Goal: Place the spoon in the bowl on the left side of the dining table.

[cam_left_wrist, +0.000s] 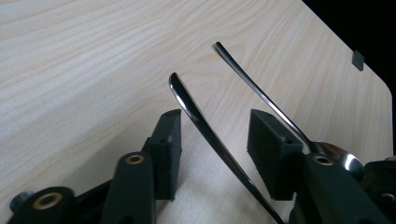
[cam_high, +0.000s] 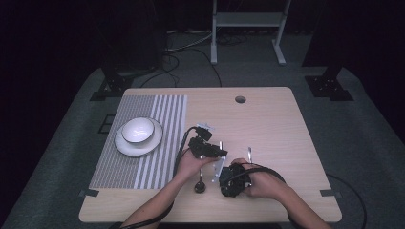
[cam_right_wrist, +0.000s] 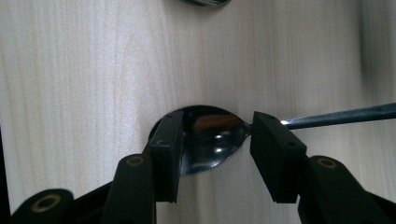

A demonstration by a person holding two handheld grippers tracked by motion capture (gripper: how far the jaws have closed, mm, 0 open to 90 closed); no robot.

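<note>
In the left gripper view a shiny metal utensil handle (cam_left_wrist: 187,101) rises off the wooden table between the jaws of my left gripper (cam_left_wrist: 217,123). The jaws are open, with a gap on each side of the handle. A second spoon (cam_left_wrist: 261,95) lies just right of it, its bowl beside the right jaw. In the right gripper view my right gripper (cam_right_wrist: 218,122) is shut on a spoon's bowl (cam_right_wrist: 210,144), whose handle (cam_right_wrist: 336,116) runs off to the right. In the high view the left gripper (cam_high: 217,153) and right gripper (cam_high: 225,180) meet near the table's front centre.
A striped placemat (cam_high: 157,162) on the left carries a white plate (cam_high: 123,145) with a white bowl (cam_high: 137,130) on it. Another spoon (cam_high: 199,185) lies by the left hand. The table (cam_high: 277,124) has a cable hole (cam_high: 240,99) at the back.
</note>
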